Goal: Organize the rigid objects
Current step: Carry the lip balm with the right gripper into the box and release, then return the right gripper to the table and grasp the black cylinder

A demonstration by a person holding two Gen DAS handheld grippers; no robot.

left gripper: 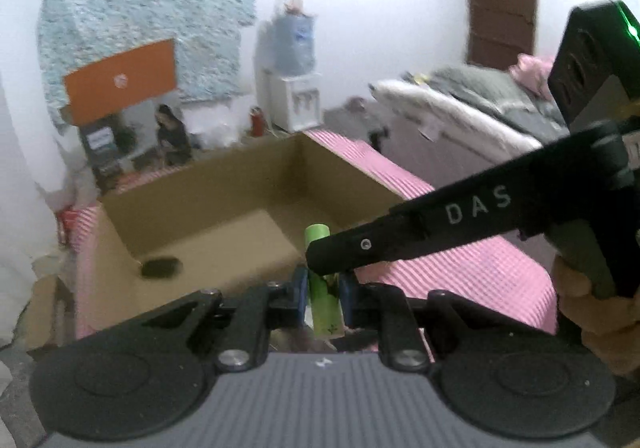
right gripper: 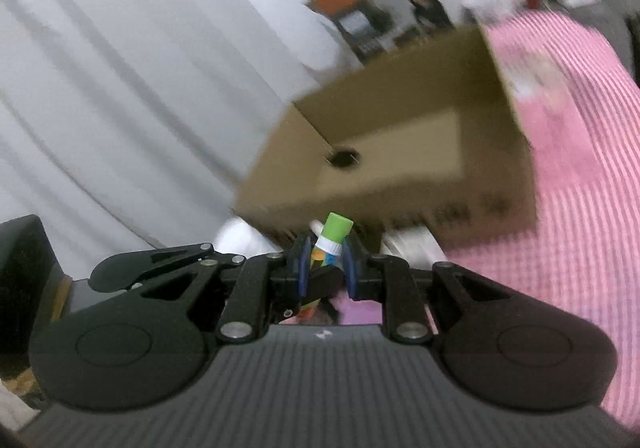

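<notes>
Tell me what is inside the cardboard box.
The cardboard box shows a bare brown floor and one dark oval low in its left corner, hole or object unclear. The near-right corner is hidden behind the green tube and the right gripper.

left wrist: close, facing cardboard box (left gripper: 224, 204) | right wrist: close, tilted | shared: box

Matt cardboard box (left gripper: 208, 244), ribbed pink cloth (left gripper: 460, 268), smooth green plastic tube (left gripper: 326, 308)
</notes>
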